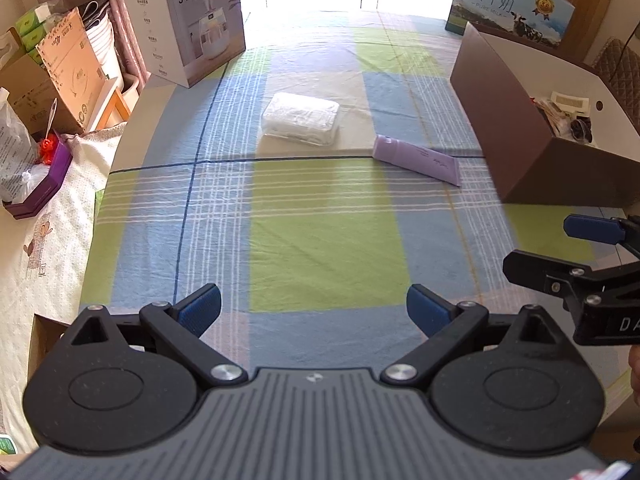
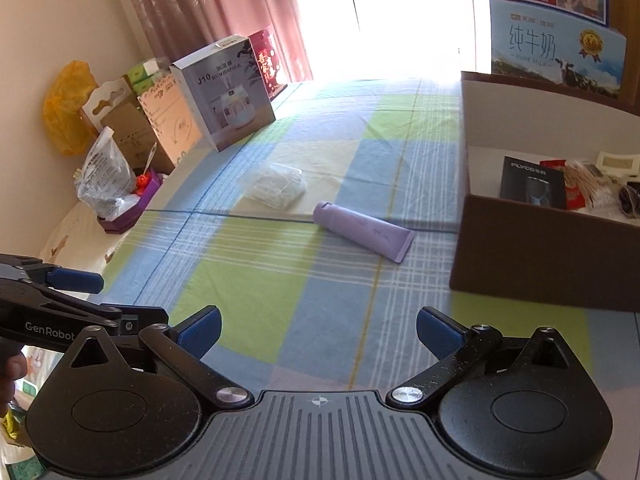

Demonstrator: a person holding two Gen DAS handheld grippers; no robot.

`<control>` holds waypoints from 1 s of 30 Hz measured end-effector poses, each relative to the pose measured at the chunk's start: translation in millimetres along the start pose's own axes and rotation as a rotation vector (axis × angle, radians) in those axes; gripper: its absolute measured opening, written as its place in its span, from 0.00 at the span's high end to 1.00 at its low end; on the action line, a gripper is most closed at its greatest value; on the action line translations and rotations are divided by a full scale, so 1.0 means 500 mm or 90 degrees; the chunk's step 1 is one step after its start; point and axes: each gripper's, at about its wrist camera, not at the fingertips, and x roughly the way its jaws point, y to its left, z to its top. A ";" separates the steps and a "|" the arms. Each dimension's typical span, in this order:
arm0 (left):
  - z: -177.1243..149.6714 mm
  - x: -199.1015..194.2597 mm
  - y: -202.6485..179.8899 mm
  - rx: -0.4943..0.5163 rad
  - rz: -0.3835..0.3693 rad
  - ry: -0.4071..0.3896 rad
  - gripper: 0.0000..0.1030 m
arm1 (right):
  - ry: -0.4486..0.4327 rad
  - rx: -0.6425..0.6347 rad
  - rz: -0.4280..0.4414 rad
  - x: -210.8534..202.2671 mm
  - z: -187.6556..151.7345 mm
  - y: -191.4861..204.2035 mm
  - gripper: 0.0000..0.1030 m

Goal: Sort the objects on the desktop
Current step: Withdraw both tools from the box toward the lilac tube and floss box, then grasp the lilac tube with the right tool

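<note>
Desktop objects still to be sorted come to two: one purple tube (image 2: 363,236) and one clear plastic pack (image 2: 275,187) of something white. Both are left lying flat on the checked cloth of the tabletop (image 1: 320,248), out in the middle, the tube just beside the brown cardboard box (image 2: 540,248) and the pack a bit further back and to the left. The box is parked on the right side with its top open, presumably so stuff can simply be dropped in; a handful of small items are already seen inside it, including a dark packet and a red one, too jumbled to be counted properly.

Two grippers are in play. The left hand-held gripper (image 1: 314,307) is held low over the near edge of the cloth with its blue pads spread wide and nothing between them. The right hand-held gripper (image 2: 318,333) is in the same state, gaping and empty, and is pointed roughly toward the tube, so that one is probably the next pick.

One humidifier box (image 1: 192,24) and one milk carton box (image 1: 512,8) are stood at the far end, likely just clutter.
</note>
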 end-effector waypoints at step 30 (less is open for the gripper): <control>0.115 0.160 0.110 -0.025 0.013 0.023 0.05 | -0.007 -0.173 -0.085 0.247 0.086 0.036 0.19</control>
